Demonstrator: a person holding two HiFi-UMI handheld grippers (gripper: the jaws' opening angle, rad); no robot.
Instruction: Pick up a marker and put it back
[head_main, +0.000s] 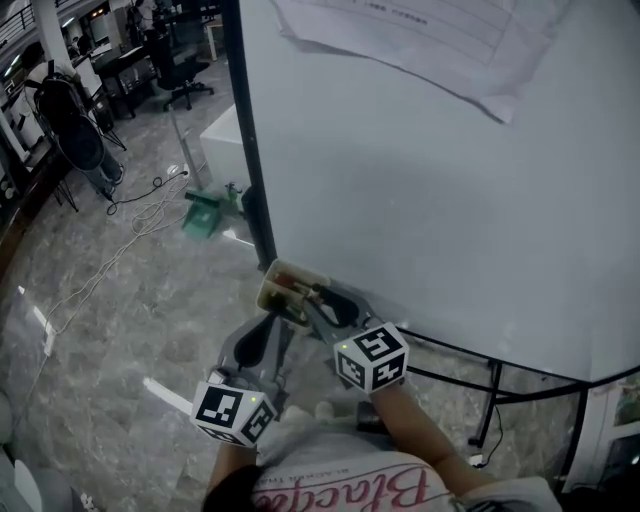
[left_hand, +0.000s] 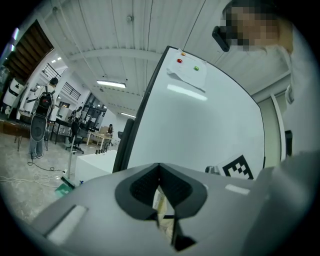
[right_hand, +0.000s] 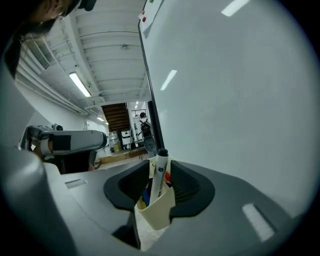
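Whiteboard (head_main: 420, 180) stands over a marbled floor (head_main: 110, 300) in an open workshop. My right claw (right_hand: 161, 176) is apart, its pads clear of the marker (right_hand: 160, 165), which stands upright in the cream holder (right_hand: 157, 212) between them. My left claw (left_hand: 160, 172) is together, empty. Marker's label is too small to read.

Grey, perhaps marble floor (head_main: 100, 330), whiteboard (head_main: 430, 200), distant office chairs (head_main: 185, 70)
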